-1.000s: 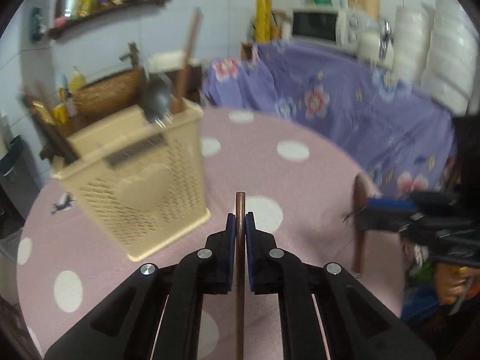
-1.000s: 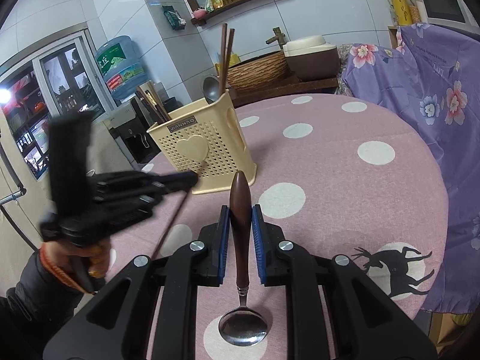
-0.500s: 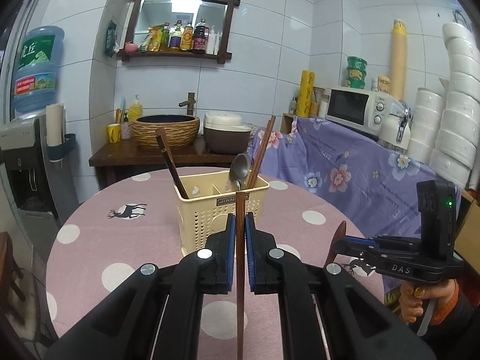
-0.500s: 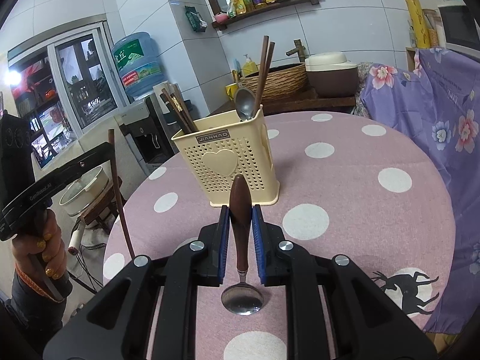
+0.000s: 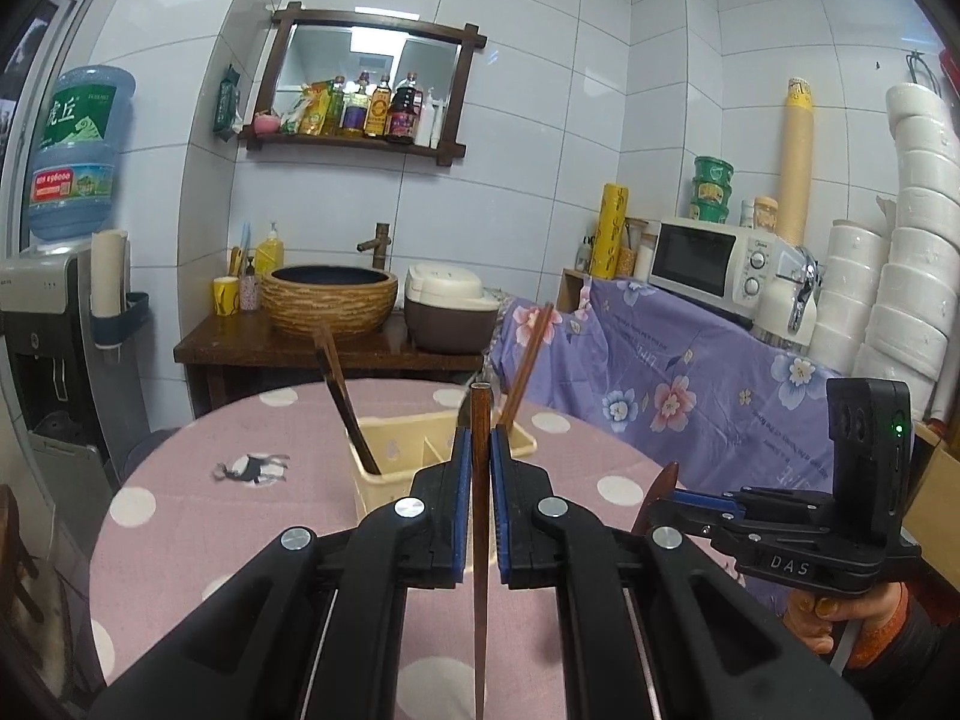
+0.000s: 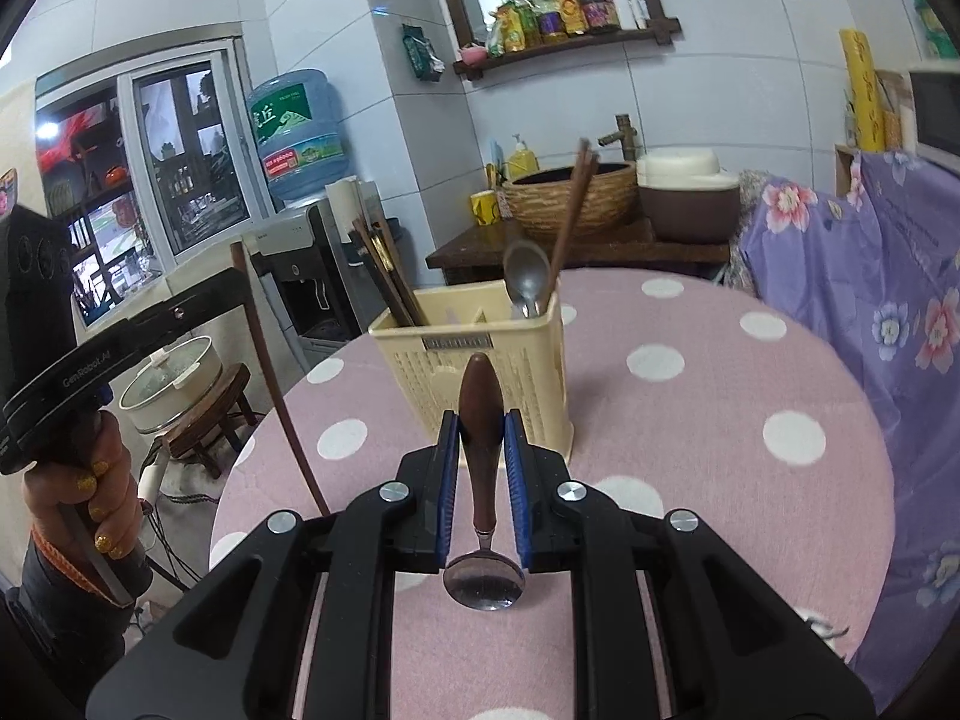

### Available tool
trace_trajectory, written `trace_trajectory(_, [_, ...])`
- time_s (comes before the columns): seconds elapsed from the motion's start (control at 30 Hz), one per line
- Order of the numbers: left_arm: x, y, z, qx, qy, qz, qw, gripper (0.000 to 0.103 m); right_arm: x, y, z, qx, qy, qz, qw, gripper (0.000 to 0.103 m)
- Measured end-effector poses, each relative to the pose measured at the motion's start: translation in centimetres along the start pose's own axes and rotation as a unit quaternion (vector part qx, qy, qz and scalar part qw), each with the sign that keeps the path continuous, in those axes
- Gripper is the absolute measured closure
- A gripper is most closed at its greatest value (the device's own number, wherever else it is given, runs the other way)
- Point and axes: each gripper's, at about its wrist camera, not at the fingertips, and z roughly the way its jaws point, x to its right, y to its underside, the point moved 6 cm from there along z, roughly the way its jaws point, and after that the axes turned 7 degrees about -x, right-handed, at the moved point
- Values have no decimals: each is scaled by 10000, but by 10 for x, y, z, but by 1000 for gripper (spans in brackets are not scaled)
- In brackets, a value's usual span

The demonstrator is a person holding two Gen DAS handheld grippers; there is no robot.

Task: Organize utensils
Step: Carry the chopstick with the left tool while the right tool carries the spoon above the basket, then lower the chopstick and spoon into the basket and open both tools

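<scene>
A cream plastic utensil basket (image 6: 498, 360) (image 5: 396, 450) stands on the pink polka-dot table (image 6: 690, 420). It holds dark chopsticks (image 6: 384, 282), a metal spoon (image 6: 525, 279) and two brown chopsticks (image 6: 570, 216). My left gripper (image 5: 480, 450) is shut on a brown chopstick (image 5: 479, 540), held upright above the table just in front of the basket. My right gripper (image 6: 482, 438) is shut on the brown wooden handle of a spoon (image 6: 480, 468), whose metal bowl (image 6: 483, 579) hangs toward the camera. The spoon's handle tip points at the basket's front wall.
A purple floral cloth (image 5: 690, 372) covers furniture right of the table, with a microwave (image 5: 714, 264) on it. Behind the table a wooden stand carries a woven basin (image 5: 330, 300) and a rice cooker (image 5: 450, 312). A water dispenser (image 5: 54, 324) stands at the left.
Both grippers have risen and levelled out. The left view has swung from the tilted basket to face it squarely. The basket now sits lower and nearer in both views.
</scene>
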Motion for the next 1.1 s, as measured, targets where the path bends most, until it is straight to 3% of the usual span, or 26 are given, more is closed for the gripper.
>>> trace_trajectory(0.2, [-3,-65,-3,282,-71,109,9995,95,-23,-68,-9,257,82,-508,9983,87])
trace_trajectory(0.33, [-6,-120,-5,619,-316,164,9974,95,-35,-128,-15,543,169,-651,9963,87])
trace_trajectory(0.5, [-21,-148,13,857,-619,26,9944,95,-35,-172,-1,813,494,-682,9931,87])
trace_trajectory(0.6, [-31,-134,34,824,-786,-86,9935,95,-28,-168,26,732,585,-582,9939,87])
trace_trajectory(0.83, [-42,-71,79,356,-853,-211,9955,95,-7,-115,91,212,640,-362,9971,87])
trace_trajectory(0.97, [-49,-42,96,46,-851,-272,9960,95,-9,-99,103,176,717,-491,9961,88])
trace_trajectory(1.1, [-54,-34,98,33,-872,-307,9957,95,-6,-93,110,158,773,-504,9956,89])
